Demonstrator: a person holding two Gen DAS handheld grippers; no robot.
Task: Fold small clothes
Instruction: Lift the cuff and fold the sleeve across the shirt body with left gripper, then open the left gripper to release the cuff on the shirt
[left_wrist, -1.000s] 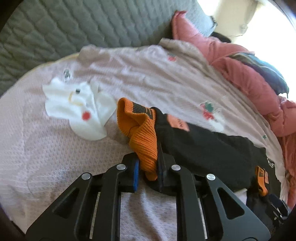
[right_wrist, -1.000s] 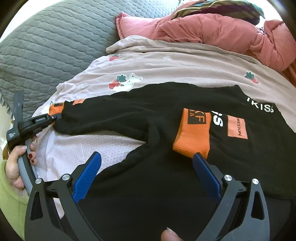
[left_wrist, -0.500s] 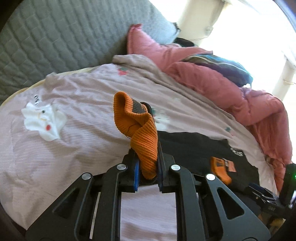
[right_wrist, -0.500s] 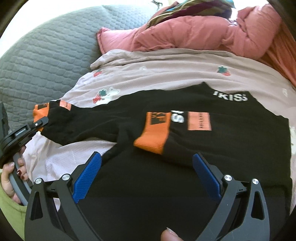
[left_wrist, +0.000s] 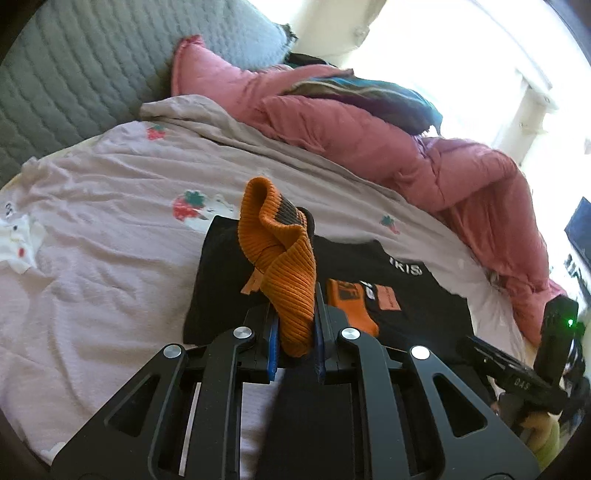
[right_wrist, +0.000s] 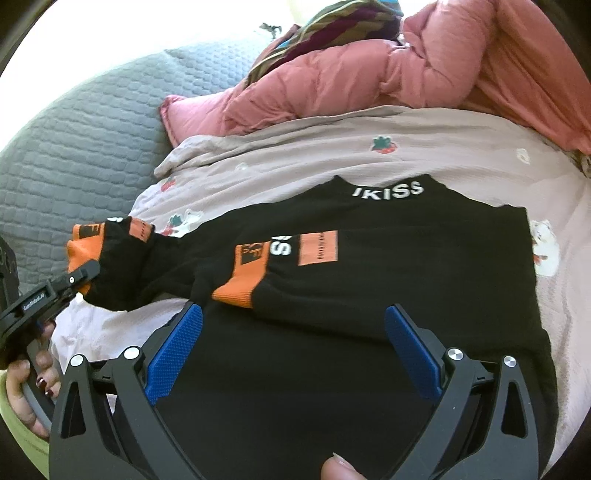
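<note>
Garment: black long-sleeved sweater with orange ribbed cuffs and white lettering (right_wrist: 369, 295), lying flat on the pale pink sheet of the bed (left_wrist: 92, 288), collar toward 12 o'clock in the right wrist view.
Folded side: 1 sleeve lies across the chest, its orange cuff (right_wrist: 240, 288) resting near the middle.
Left hand-held gripper (left_wrist: 295, 332): clamped tight on the other orange ribbed cuff (left_wrist: 280, 266), which bunches up above the pads, lifted off the sheet.
Right hand-held gripper (right_wrist: 291, 354): blue pads wide apart, nothing between them, hovering over the lower body of the sweater.
Step in hand: by my read, carrying the second sleeve in over the body.
How to do it well: bring the cuff toward the first cuff, keep the sleeve taut so it lays without a twist, lower it flat before letting go.
Right side's job: likely best used pressing the body down so the pull doesn't drag it.
Watch out: the grip sits on the cuff alone; a hard tug could shift the whole sweater.
Surroundings: pink padded quilt (right_wrist: 424, 74) at 12 o'clock, well apart.
</note>
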